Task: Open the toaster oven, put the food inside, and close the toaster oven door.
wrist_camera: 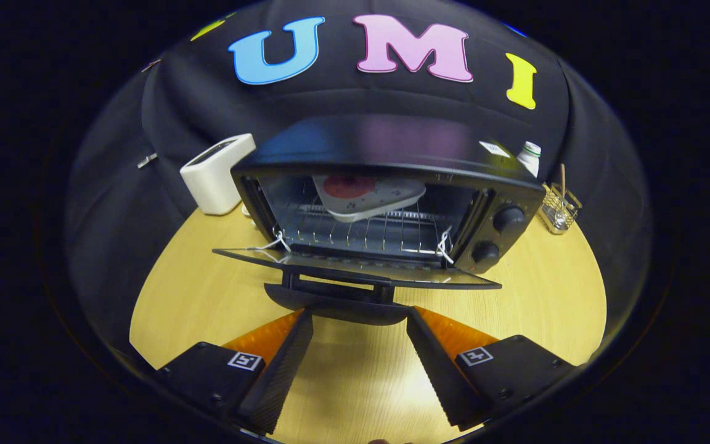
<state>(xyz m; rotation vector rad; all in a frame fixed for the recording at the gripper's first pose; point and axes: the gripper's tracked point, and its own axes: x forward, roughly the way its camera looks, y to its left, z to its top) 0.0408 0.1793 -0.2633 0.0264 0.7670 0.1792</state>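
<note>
The gripper points at the front of a toaster oven, its two fingers spread wide apart and holding nothing. Their tips sit at either end of the door handle, close to it; whether they touch it cannot be told.

The oven stands on a wooden table. Its glass door hangs fully open, folded down flat toward the fingers, with the handle at its near edge. Inside, on the wire rack, lies the food, a pale wedge-shaped piece with a red patch on top.

With the food already in, closing the door seems to be what remains. The door looks stiff and hinged at the bottom, so it should swing up in an arc. The handle is a smooth, rigid bar, probably slippery; taking it near the middle, or pushing up from under it, looks safest. The oven seems light enough to slide if shoved hard.

Left of the oven stands a white toaster. To its right are a white bottle and a small wire basket.
</note>
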